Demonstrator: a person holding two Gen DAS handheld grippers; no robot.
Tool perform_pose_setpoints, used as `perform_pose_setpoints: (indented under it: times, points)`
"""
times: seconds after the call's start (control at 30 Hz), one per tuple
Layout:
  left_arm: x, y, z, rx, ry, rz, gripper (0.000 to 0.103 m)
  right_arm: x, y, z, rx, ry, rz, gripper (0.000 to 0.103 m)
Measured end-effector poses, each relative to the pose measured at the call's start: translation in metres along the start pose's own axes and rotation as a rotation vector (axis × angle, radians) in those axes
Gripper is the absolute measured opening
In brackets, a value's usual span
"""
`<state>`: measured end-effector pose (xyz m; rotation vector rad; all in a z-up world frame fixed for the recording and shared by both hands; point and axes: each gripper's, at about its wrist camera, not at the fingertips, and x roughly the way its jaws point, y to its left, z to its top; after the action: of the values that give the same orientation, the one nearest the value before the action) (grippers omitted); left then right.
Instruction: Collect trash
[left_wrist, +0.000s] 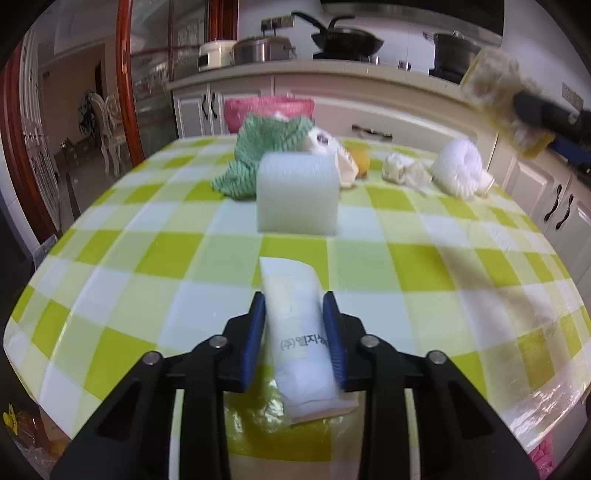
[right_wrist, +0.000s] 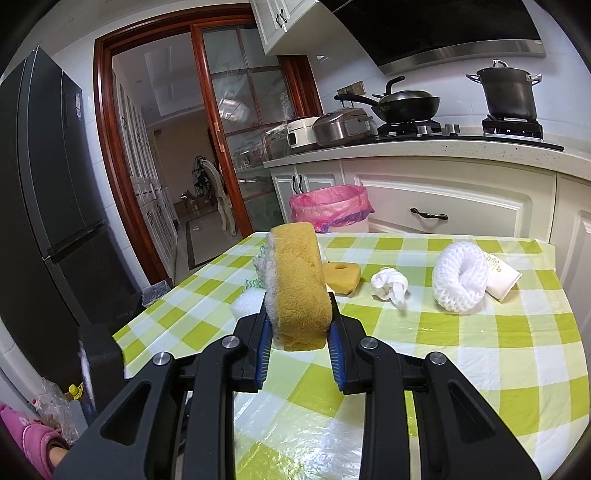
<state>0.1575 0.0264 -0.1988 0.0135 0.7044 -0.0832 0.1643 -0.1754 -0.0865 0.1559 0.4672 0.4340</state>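
A white soft packet (left_wrist: 295, 332) with printed lettering lies on the green-checked table (left_wrist: 147, 258), and my left gripper (left_wrist: 294, 306) is shut on it, blue pads against both sides. My right gripper (right_wrist: 298, 295) is shut on a yellow sponge (right_wrist: 299, 273) with a white scouring layer, held upright above the table. That sponge (left_wrist: 491, 85) also shows at the upper right of the left wrist view. A bin with a pink liner (right_wrist: 330, 206) stands on the floor beyond the table's far edge.
On the table lie a white foam block (left_wrist: 297, 192), a green cloth (left_wrist: 258, 155), a second yellow sponge (right_wrist: 341, 277), a crumpled tissue (right_wrist: 389, 284), a white foam net (right_wrist: 460, 280) and a paper cup (right_wrist: 504, 282). Kitchen cabinets and a stove stand behind.
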Motion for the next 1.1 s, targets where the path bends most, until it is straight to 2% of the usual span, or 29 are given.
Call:
perform_pose_setpoints:
  times: [0.3, 0.7, 0.9, 1.1]
  points:
    - [-0.022, 0.003, 0.023, 0.018, -0.117, -0.007, 0.02, 0.022, 0.004, -0.003, 0.006, 0.025, -0.015, 0.028]
    - [-0.019, 0.022, 0.055, 0.006, -0.17, -0.016, 0.015, 0.068, 0.005, -0.011, 0.013, 0.113, -0.003, 0.028]
    - [-0.025, 0.021, 0.079, 0.032, -0.234, -0.025, 0.014, 0.078, 0.003, -0.002, 0.016, 0.113, -0.005, 0.028]
    - [-0.021, 0.026, 0.108, 0.039, -0.27, -0.03, 0.013, 0.091, 0.004, 0.021, -0.001, 0.096, -0.002, 0.028]
